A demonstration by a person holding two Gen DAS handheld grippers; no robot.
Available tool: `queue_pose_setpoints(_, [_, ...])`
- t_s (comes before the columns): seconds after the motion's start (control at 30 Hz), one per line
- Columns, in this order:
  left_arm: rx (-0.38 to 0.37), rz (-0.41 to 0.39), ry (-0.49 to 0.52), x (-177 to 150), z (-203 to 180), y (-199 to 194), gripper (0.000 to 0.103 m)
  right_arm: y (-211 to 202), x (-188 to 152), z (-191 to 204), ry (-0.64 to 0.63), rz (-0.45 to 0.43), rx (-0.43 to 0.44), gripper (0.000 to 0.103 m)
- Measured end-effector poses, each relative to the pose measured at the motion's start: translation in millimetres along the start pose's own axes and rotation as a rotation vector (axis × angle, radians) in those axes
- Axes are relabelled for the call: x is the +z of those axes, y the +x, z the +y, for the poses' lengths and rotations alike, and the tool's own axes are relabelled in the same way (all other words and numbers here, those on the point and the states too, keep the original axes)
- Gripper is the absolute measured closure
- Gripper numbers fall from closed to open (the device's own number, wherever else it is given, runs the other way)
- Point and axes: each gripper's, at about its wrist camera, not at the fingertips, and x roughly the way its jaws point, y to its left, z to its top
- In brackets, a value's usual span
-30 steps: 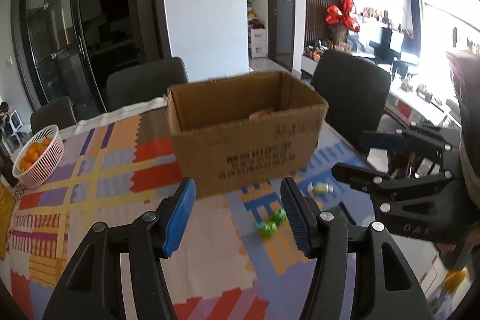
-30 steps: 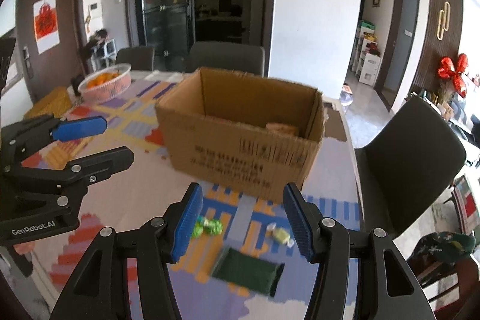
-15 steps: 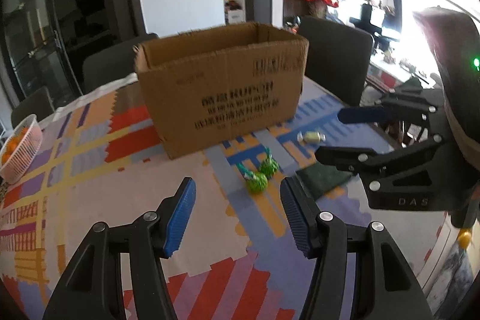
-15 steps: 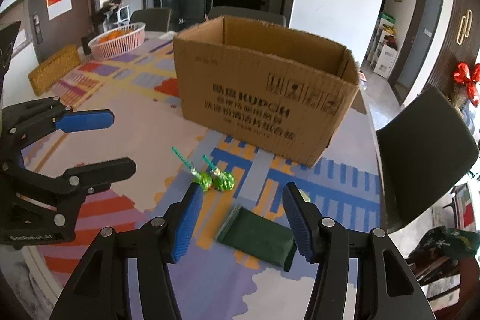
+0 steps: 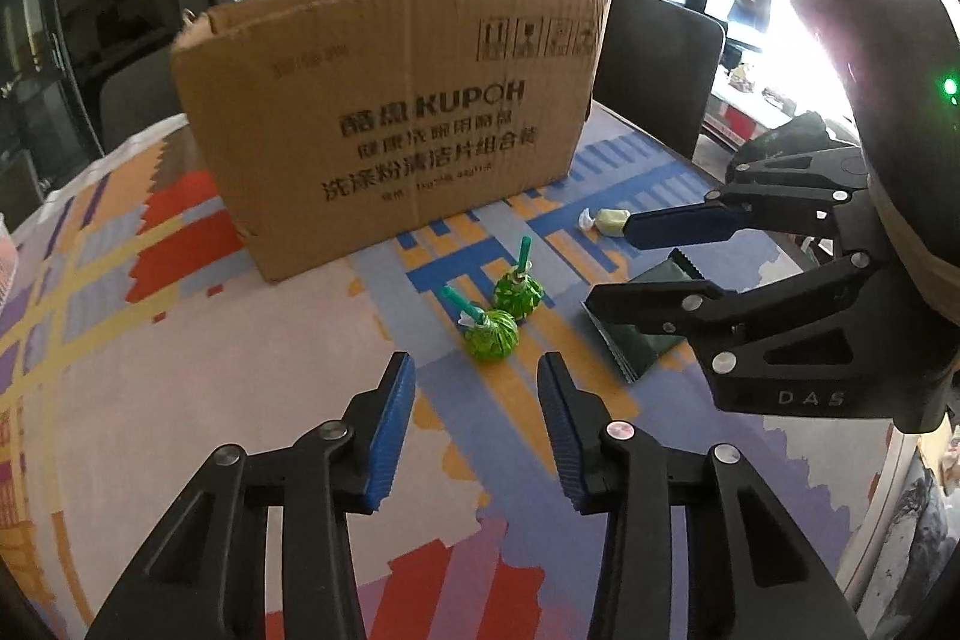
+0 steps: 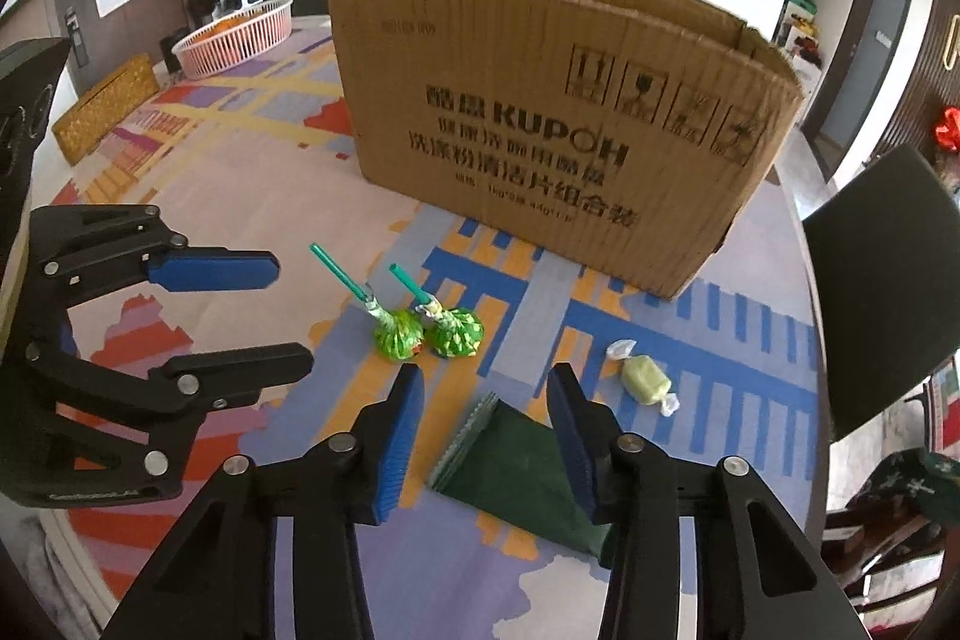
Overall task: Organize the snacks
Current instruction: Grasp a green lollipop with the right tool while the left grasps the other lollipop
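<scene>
Green lollipops (image 5: 492,334) and dark green packet (image 6: 528,472) loose on tablecloth (image 5: 180,340) before cardboard box (image 5: 390,118), likely awaiting boxing. Left gripper (image 5: 474,424) spread, lined up on nearest lollipop; right gripper (image 6: 486,430) spread over packet.

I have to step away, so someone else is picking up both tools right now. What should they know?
Left tool: open, empty, low over the table, aimed at the two green lollipops.
Right tool: open, empty, its fingers straddling the dark green packet without touching it.
Things: lollipops side by side, packet to their right, pale wrapped candy beyond it, all lying loose in front of the cardboard box.
Done: nothing gripped; the box's inside is hidden from here.
Left: pick up all four snacks, presumably into the box.
</scene>
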Motion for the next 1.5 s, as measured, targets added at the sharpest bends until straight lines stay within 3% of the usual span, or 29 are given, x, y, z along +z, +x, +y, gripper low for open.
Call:
queue_pose_setpoints(0.57, [-0.044,0.045,0.019,8.2,5.9,37.7,0.063,32.7,11.9,-3.8,-0.037,0.033,0.058,0.067])
queue_pose_setpoints(1.0, [-0.036,0.067,0.031,9.8,4.7,50.6,0.066,54.8,17.8,-6.5,-0.012,0.068,0.127,0.072])
queue_pose_setpoints(1.13, [-0.039,0.066,0.024,11.3,5.3,52.9,0.067,61.5,19.2,-7.0,-0.004,0.083,0.146,0.073])
queue_pose_setpoints(1.3, [-0.041,0.067,0.037,13.2,2.5,54.0,0.077,67.0,20.1,-9.5,0.024,0.092,0.169,0.077])
queue_pose_setpoints(1.5, [-0.035,0.063,0.033,12.3,2.2,50.2,0.077,67.1,16.1,-14.7,0.054,0.087,0.175,0.077])
